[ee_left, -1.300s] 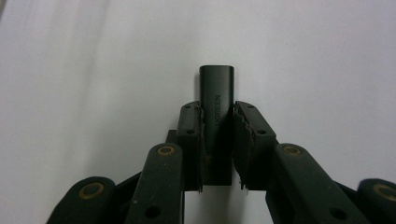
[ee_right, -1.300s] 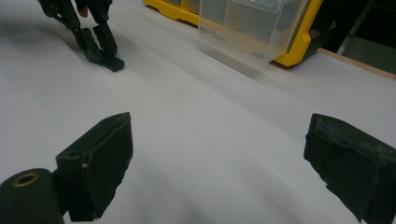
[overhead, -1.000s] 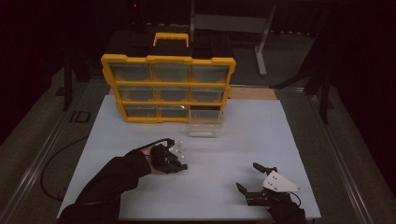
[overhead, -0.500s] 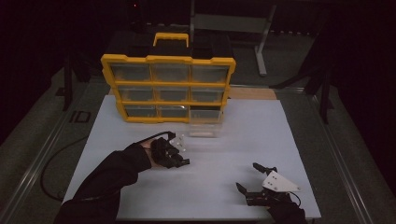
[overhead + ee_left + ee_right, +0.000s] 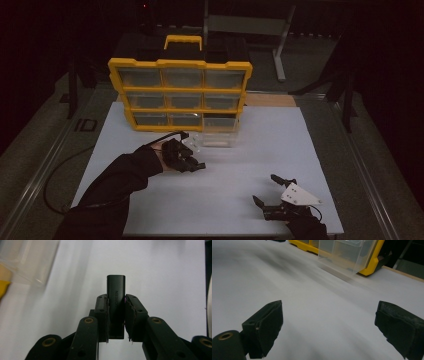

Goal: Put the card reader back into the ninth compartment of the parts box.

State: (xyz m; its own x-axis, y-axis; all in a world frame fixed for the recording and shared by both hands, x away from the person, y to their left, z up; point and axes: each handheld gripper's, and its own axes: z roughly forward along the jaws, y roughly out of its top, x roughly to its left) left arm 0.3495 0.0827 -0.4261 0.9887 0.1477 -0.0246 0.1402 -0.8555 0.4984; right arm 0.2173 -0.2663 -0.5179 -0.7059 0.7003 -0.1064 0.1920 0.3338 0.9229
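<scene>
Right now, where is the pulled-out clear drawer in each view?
High view: clear drawer at the yellow organizer's bottom-right slot, centre.
Left gripper view: top-left corner, beside a yellow edge.
Right gripper view: top, right of centre.
Shared landmark: the yellow organizer.

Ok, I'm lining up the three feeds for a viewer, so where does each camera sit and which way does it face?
High view: above the person's side, looking forward and down on the white table; both sleeves, left gripper, right gripper.
Left gripper view: on that gripper, looking down at the table; jaws clamp a black adapter.
Right gripper view: low on its gripper, looking across the table; jaws apart.
Shared: yellow organizer and its pulled-out clear drawer.
</scene>
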